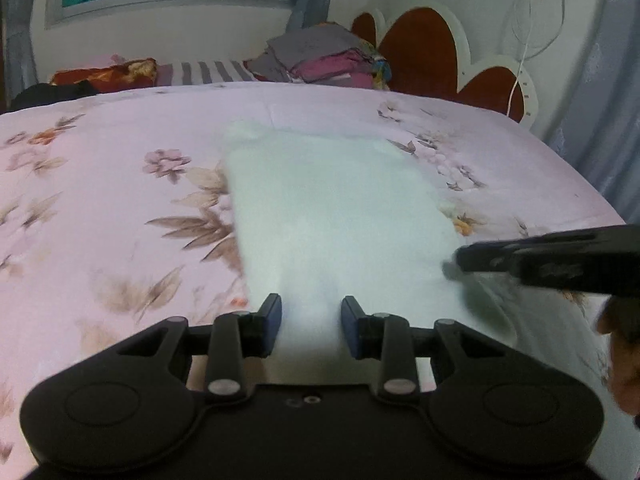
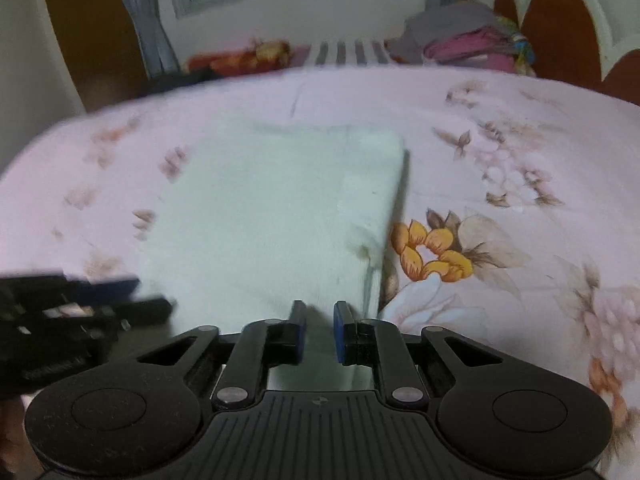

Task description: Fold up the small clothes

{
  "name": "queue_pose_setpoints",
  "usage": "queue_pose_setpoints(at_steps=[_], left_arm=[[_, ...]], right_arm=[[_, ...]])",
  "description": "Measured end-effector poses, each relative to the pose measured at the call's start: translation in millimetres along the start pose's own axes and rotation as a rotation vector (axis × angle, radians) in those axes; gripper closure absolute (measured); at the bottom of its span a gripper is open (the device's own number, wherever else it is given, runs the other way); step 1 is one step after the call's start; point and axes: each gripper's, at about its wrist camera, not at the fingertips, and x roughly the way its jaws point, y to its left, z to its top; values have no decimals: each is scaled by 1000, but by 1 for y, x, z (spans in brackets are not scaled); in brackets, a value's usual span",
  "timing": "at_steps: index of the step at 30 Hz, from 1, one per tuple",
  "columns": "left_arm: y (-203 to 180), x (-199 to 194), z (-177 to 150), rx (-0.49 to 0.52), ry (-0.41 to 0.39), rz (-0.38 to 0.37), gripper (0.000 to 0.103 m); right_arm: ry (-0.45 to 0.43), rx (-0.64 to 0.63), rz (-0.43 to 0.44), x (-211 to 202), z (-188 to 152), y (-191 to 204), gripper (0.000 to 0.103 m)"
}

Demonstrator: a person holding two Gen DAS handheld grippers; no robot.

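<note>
A pale green garment (image 1: 336, 208) lies on the floral bedspread (image 1: 100, 184), its long axis running away from me. My left claw (image 1: 310, 326) and right claw (image 2: 320, 330), both part-closed, pinch its near edge.

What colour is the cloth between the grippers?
The cloth is plain pale mint-white, with no print; the right wrist view shows it best.

1. A bed (image 1: 120, 200) covered by a pink flowered sheet (image 2: 500, 160) fills both views.
2. A pale white cloth (image 1: 340, 208) lies spread near its middle.
3. At the far end sit a stack of folded clothes (image 1: 332, 64) and a red patterned pillow (image 1: 104, 74).
</note>
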Motion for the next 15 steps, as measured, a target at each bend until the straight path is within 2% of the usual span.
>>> queue_pose_setpoints(at_steps=[2,4,5,7,8,9,13,15], left_arm=[[1,-7,-11,-2,4,-7,70],[0,-2,-19,8,31,0,66],[2,-1,-22,7,39,1,65],[8,-2,-23,-13,43,-14,62],[11,-3,-24,-6,44,-10,60],[13,-4,-26,-1,44,-7,58],[18,-10,-24,-19,51,3,47],[17,-16,-17,-19,9,6,42]], right_arm=[[-38,-8,25,-24,-10,5,89],[-14,-22,39,-30,-25,12,89],[-2,-41,45,-29,-33,16,89],[55,-55,-7,-14,-48,18,89],[39,-26,1,-13,-52,14,89],[41,10,7,-14,-51,9,89],[54,-15,-66,-18,-48,8,89],[43,10,-79,-25,-43,3,89]])
